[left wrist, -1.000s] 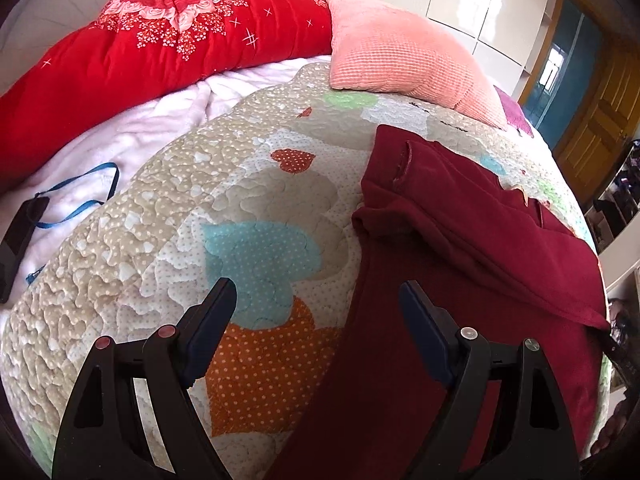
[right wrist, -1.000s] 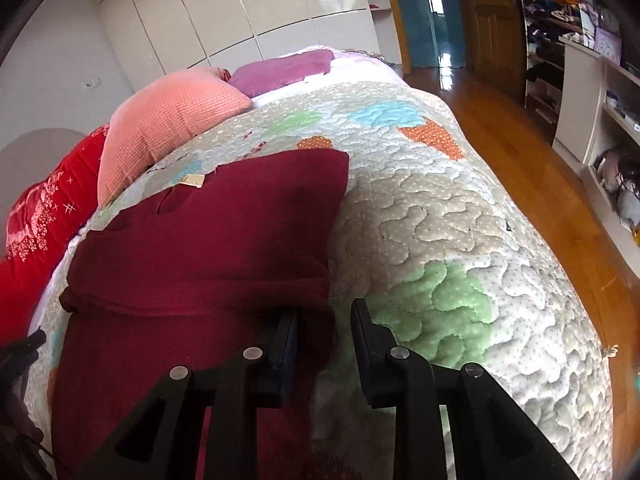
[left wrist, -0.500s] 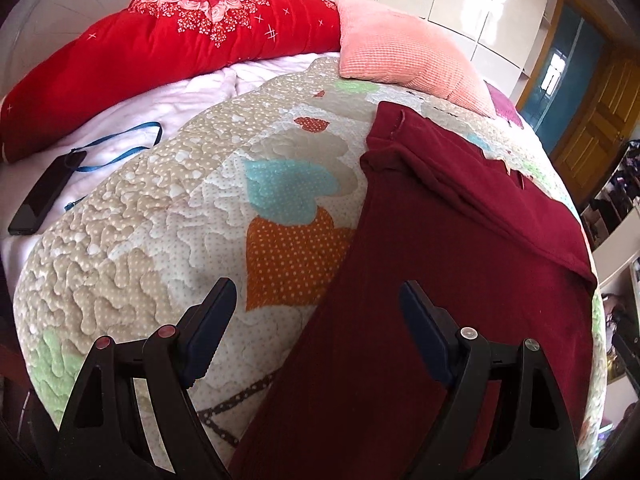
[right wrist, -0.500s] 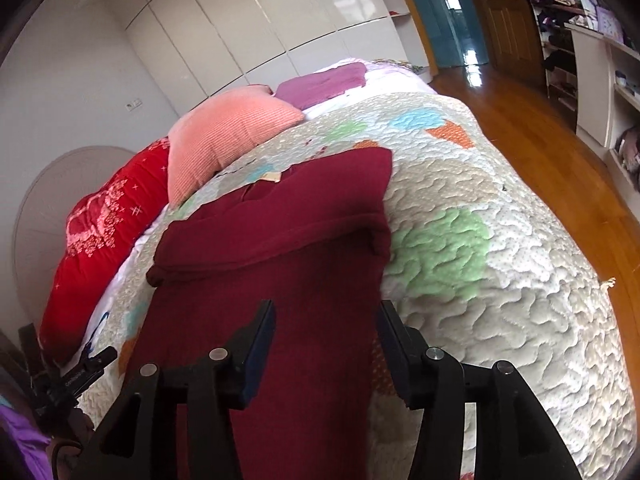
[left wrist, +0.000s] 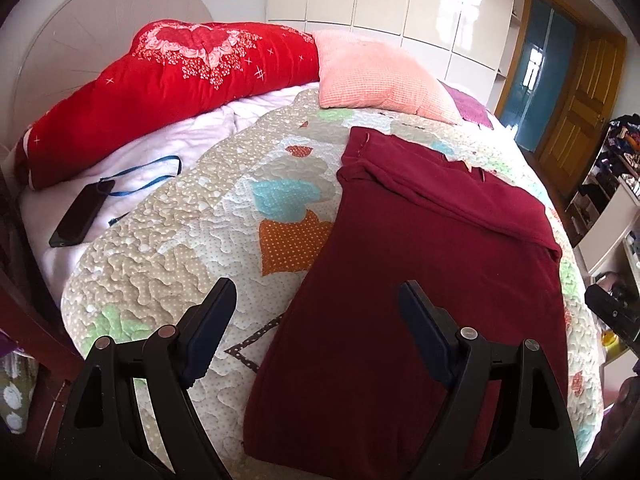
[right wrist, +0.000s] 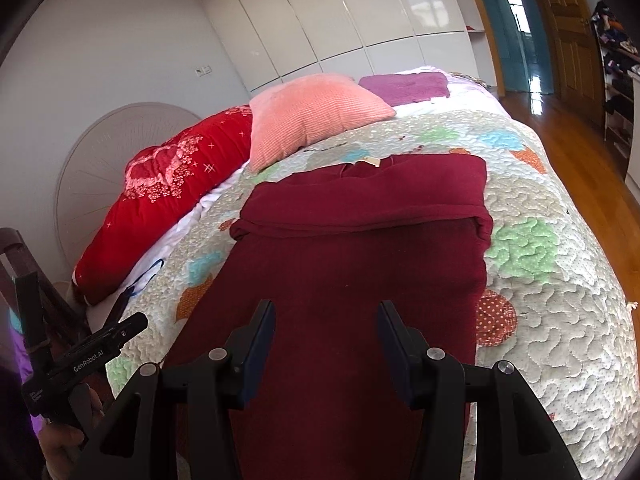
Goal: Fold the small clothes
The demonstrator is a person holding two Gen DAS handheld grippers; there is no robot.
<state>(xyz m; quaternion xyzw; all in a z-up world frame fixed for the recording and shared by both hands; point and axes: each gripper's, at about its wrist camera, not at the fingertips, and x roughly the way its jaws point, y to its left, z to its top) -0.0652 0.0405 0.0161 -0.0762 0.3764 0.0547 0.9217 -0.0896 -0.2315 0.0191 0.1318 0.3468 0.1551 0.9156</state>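
- Both claws hover with nothing between their fingers: left claw (left wrist: 316,316) spread wide, right claw (right wrist: 326,328) partly spread.
- One maroon garment (right wrist: 352,264) lies flat on the quilted bed (right wrist: 560,300).
- One phone (left wrist: 78,216) lies near two pillows: one red pillow (left wrist: 172,80), one pink pillow (left wrist: 380,80).

The maroon garment (right wrist: 352,264) is matt, soft knit cloth with a fine rib; the quilt (right wrist: 560,280) beneath it is stitched cotton-like patchwork, puckered and matt; the pink pillow (right wrist: 312,116) has a plush waffle texture; the red comforter (left wrist: 172,76) looks smooth with a slight sheen; the wardrobe doors (right wrist: 360,20) are glossy and reflective; the floor (right wrist: 580,140) is polished wood; the phone (left wrist: 78,216) is dark and glossy; both gripper frames are matt black plastic with metal pins.
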